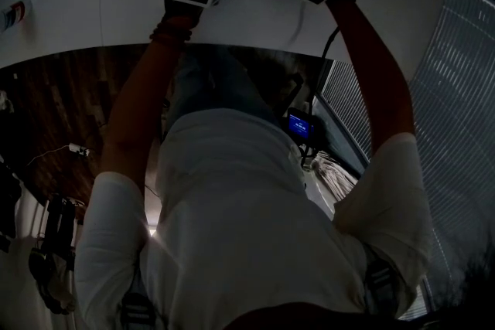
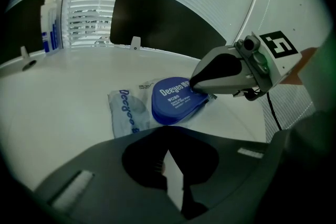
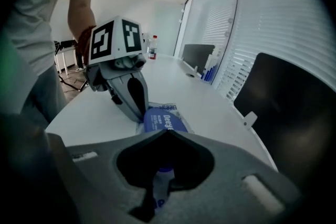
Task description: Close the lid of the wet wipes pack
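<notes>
Both nearly shut and empty, my left claw point(image 3: 137, 110) and right claw point(image 2: 195, 84) bear on the blue lid point(image 2: 176, 99); uneven force could skid the wet wipes pack point(image 2: 123, 113).

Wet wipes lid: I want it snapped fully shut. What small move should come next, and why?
Probably press the right gripper straight down: its closed tip rests on the edge of the blue lid, and the left gripper meets the pack opposite.
</notes>
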### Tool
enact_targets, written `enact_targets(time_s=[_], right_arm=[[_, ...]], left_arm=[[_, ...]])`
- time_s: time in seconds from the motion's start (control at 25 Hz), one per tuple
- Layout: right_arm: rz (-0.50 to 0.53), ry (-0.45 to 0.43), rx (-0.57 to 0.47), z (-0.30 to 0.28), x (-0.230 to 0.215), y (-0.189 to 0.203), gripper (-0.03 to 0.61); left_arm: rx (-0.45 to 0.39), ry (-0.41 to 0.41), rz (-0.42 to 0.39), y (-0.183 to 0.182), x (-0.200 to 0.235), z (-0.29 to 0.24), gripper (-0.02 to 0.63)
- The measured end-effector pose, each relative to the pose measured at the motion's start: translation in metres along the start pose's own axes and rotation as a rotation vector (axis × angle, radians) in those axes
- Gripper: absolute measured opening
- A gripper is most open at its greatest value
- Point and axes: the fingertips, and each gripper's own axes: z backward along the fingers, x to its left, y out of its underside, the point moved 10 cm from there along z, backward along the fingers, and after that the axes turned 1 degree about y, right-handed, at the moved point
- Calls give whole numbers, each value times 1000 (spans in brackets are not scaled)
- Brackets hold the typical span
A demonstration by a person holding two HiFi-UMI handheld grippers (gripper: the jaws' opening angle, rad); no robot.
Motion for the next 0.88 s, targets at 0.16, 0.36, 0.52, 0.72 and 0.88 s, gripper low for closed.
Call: enact_targets(time_s=[0.16,0.36,0.52,0.72,0.88], right_arm=[[52,-13,33,-3,16,0,0],[59,-19,48,-12,21,0,0],[58,-22,54,-16,22,1,0],[42,-22,55,-19,21,2,0],[37,-22,61,-21,20,0,0]], left_arm=[[2,-12,-9,0,-1,-2,2],[1,-8,-8,-1,-1,-1,2],[1,1,-3,-1,-2,-2,2],[-3,12,2,-1,-2,-1,2],[-5,3,-8,-3,0,2,2]])
